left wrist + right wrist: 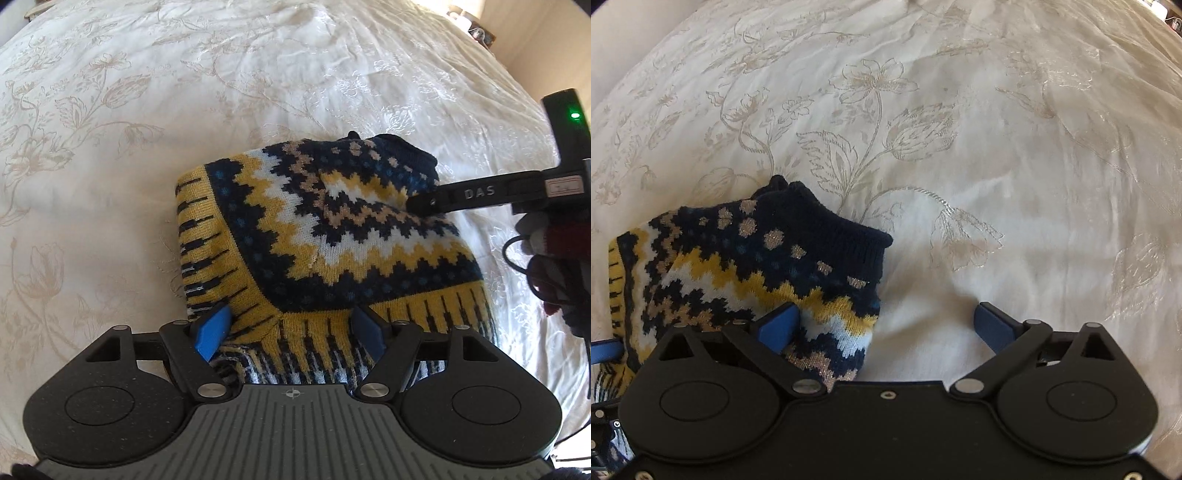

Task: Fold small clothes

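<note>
On the bedspread (258,74), a white cover with a pale floral print, a small knitted sweater (314,236) is laid folded into a compact bundle, its navy, yellow, white and tan zigzag bands facing up. Over the near yellow-striped hem of the sweater the left gripper (291,332) is held low and roughly level, pointing forward across the garment; its blue fingers (214,332) are spread apart, one at each side of the hem, and no fabric is seen pinched between them. From the right side of the sweater the right gripper (890,325) is brought in, and in the left wrist view its black finger, marked with letters, is seen lying against the upper right part of the knit near the dark collar (849,232). In the right wrist view its fingers are likewise set wide apart: the left one (779,325) rests on or just over the sweater's right edge, while the other is seen over bare bedspread beside it. A gloved hand (543,236) and a dark cable are seen behind the right gripper.
</note>
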A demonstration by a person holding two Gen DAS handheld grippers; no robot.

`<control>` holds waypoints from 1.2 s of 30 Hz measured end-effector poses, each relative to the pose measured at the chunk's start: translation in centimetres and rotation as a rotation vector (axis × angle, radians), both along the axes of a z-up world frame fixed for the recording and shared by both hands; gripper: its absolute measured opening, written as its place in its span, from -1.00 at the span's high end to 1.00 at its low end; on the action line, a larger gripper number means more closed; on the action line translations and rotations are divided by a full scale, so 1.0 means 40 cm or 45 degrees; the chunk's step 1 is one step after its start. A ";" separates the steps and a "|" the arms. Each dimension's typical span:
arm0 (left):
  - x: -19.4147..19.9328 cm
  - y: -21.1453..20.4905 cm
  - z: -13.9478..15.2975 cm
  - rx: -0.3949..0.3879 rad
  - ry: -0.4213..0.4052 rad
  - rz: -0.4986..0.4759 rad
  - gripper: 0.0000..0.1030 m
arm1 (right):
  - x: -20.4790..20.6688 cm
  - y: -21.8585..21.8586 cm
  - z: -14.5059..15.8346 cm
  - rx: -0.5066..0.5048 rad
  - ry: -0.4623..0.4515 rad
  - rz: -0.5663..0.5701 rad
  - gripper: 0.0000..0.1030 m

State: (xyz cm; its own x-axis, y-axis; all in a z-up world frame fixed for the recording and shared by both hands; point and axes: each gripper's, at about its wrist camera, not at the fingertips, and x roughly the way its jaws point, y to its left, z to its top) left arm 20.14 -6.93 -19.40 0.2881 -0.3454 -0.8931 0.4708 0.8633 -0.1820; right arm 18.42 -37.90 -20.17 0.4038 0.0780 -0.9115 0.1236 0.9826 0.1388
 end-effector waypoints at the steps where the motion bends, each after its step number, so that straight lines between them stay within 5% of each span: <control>1: 0.000 0.000 0.001 0.000 0.001 0.001 -0.40 | -0.011 0.002 0.016 -0.012 -0.037 0.002 -0.93; 7: -0.005 -0.001 0.002 0.001 -0.011 0.008 -0.40 | -0.132 0.026 0.121 0.022 -0.218 0.019 -0.92; 19: -0.019 -0.026 -0.009 0.053 -0.059 -0.029 -0.62 | -0.176 0.097 0.009 -0.066 -0.065 0.051 -0.96; 28: -0.060 -0.004 0.029 0.036 -0.112 -0.011 -0.70 | -0.232 0.102 0.074 -0.082 -0.156 0.079 -0.98; 36: -0.141 0.030 0.110 0.057 -0.176 0.125 -0.92 | -0.329 0.106 0.143 -0.011 -0.254 0.088 -0.99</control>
State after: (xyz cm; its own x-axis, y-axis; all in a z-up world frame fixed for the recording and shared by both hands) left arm 14.50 -5.73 -15.01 0.4398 -0.2704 -0.8564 0.4019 0.9121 -0.0816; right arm 5.25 -33.67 -14.45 0.5702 0.1040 -0.8149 0.0271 0.9890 0.1452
